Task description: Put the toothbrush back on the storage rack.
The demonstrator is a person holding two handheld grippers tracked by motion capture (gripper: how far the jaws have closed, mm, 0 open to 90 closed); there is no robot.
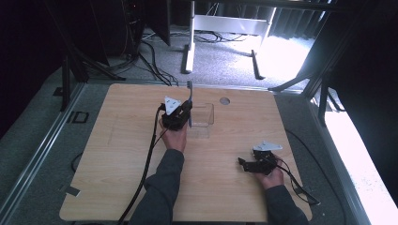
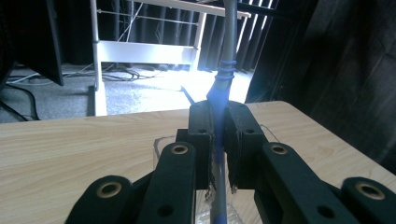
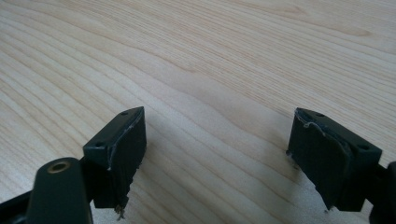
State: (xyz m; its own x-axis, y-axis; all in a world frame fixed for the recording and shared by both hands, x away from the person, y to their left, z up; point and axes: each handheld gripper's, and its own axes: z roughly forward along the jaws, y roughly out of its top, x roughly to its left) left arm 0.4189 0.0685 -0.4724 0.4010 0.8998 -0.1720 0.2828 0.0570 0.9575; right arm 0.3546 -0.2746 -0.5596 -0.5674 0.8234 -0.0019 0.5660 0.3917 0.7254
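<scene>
- Your left gripper is clenched on a toothbrush: the two black jaws press its blue handle from both sides.
- The toothbrush stands nearly upright in that grip. Its blue part passes between the jaws, and a grey shaft rises above them and out of the top of the left gripper view.
- In the high view, the left gripper sits just beside the left wall of a clear plastic container, with the toothbrush rising beside it.
- The container stands on the far middle of the wooden table.
- Your right gripper is released: its jaws stand wide apart over bare tabletop, nothing between them.
- In the high view, the right gripper rests low near the table's near right edge, well apart from the container.
</scene>
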